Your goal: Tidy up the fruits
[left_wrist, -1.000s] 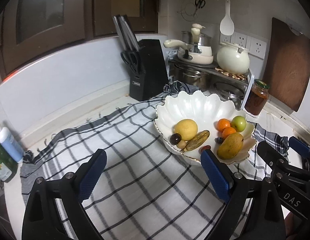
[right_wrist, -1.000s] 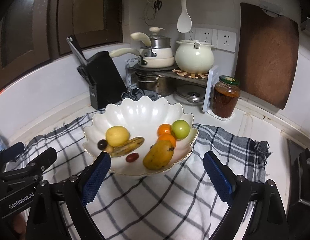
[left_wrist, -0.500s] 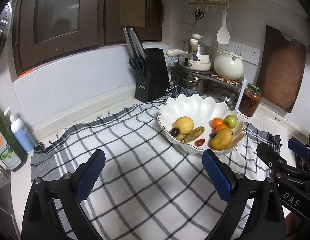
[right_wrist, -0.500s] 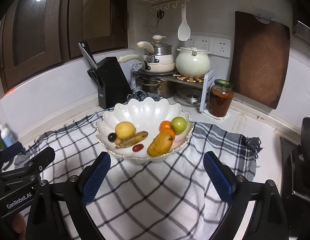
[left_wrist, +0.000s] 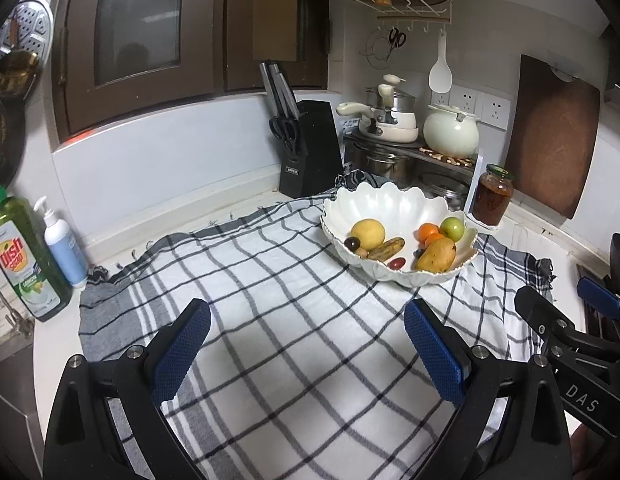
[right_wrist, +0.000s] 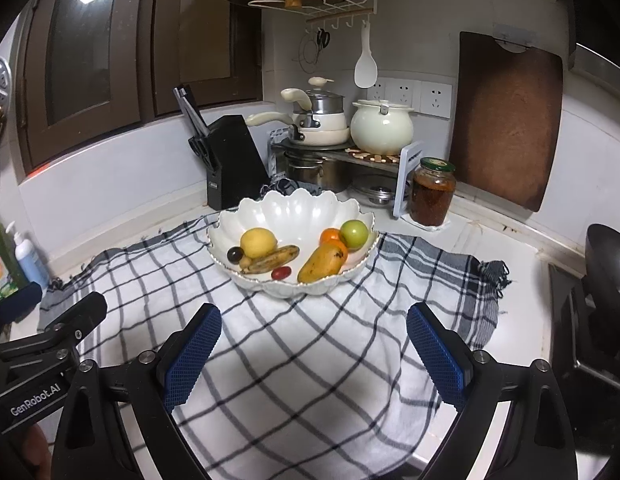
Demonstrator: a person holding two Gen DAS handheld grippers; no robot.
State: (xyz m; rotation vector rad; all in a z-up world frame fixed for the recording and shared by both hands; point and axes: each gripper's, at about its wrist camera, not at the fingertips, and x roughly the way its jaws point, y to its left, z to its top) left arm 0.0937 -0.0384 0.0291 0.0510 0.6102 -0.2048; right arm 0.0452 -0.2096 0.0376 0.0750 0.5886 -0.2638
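Where counter [left_wrist: 54, 344] corners, checked cloth [left_wrist: 294, 320] — fruit bowl [right_wrist: 270, 212]

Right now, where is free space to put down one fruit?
The checked cloth is bare between the white bowl and both open hand-held grippers, also left toward the dish soap bottle. Behind the bowl, knife block, pots and jar crowd it.

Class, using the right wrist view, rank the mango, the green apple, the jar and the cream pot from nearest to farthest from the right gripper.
1. Mango, bowl front.
2. Green apple, bowl's right rear.
3. Jar, right, behind bowl.
4. Cream pot, back shelf.
Right gripper, jaws open, empty.
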